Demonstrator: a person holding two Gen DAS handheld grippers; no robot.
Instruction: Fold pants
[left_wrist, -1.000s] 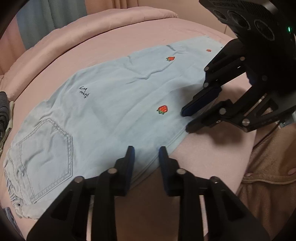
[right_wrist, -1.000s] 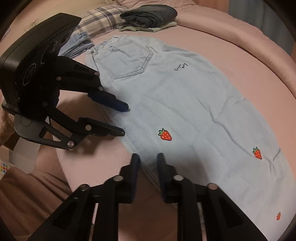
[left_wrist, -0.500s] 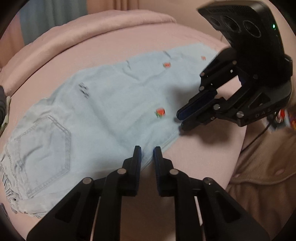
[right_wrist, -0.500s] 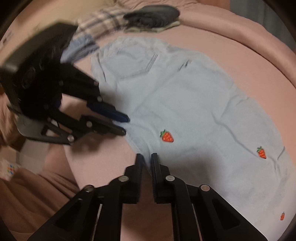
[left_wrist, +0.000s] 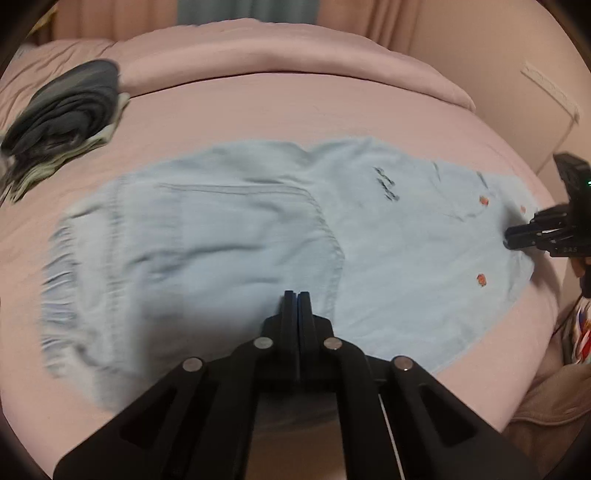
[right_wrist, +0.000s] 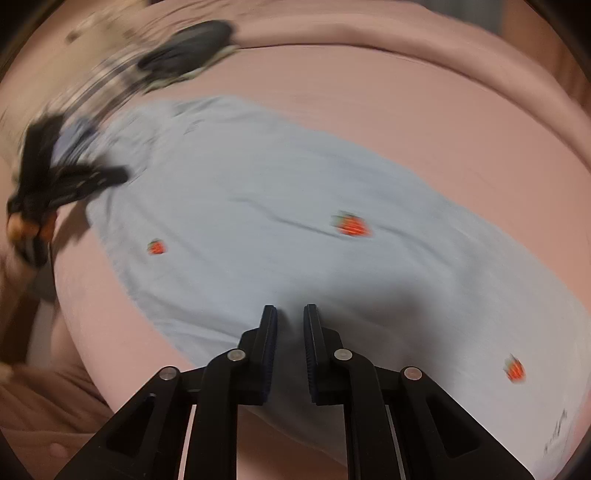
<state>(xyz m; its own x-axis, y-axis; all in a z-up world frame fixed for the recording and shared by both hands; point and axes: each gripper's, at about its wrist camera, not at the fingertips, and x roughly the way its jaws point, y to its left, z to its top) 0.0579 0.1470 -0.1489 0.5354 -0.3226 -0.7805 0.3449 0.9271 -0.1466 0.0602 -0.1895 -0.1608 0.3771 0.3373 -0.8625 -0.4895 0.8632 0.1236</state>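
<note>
Pants: grippers spread apart from mid-hem toward opposite ends.
Left gripper now closed, empty; right gripper narrowly parted, ungripped; fold not begun.

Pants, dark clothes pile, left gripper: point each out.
pants (left_wrist: 240, 236), left wrist view, back pocket area.
dark clothes pile (left_wrist: 62, 118), left wrist view, top grey garment.
left gripper (left_wrist: 297, 295), left wrist view, between its fingertips.

The left gripper is seen with its fingers pressed flat together, no gap between the pads, positioned over the pants near the pocket. The right gripper is held with fingers parted by a narrow gap, above the pants' near edge.
</note>
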